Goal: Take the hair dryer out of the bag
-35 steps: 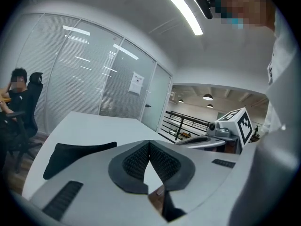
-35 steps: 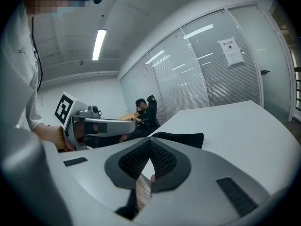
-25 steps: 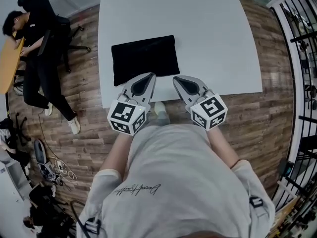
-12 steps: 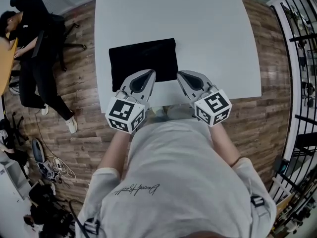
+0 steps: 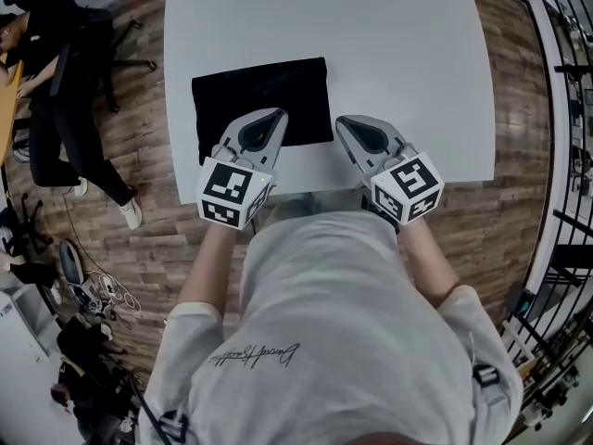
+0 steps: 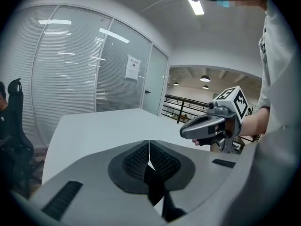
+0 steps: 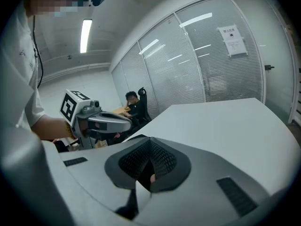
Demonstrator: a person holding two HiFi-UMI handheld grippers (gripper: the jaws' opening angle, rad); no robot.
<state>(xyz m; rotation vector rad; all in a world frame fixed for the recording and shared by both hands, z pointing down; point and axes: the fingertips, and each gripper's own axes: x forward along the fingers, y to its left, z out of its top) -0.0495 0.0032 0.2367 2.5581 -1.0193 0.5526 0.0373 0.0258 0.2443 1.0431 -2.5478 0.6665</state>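
The black bag [image 5: 262,100] lies flat on the white table [image 5: 398,54], toward its near left part. A second ago both tongs hung at the table's near edge. Now they have moved farther in over it: the left tongs [image 5: 275,115] have their tip over the bag's near edge, and the right tongs [image 5: 346,121] are over bare tabletop just beside the bag's right side. From the left tip the bag spreads toward 12 o'clock, and from the right tip it sits at about 10 o'clock. Only the head view shows the bag whole. The gripper views instead show each pair of jaws pressed together with nothing between them. The right gripper view also shows a seated person [image 7: 133,105] beyond the table. Whether the left tip touches the fabric or hangs just above it is hard to tell from overhead.
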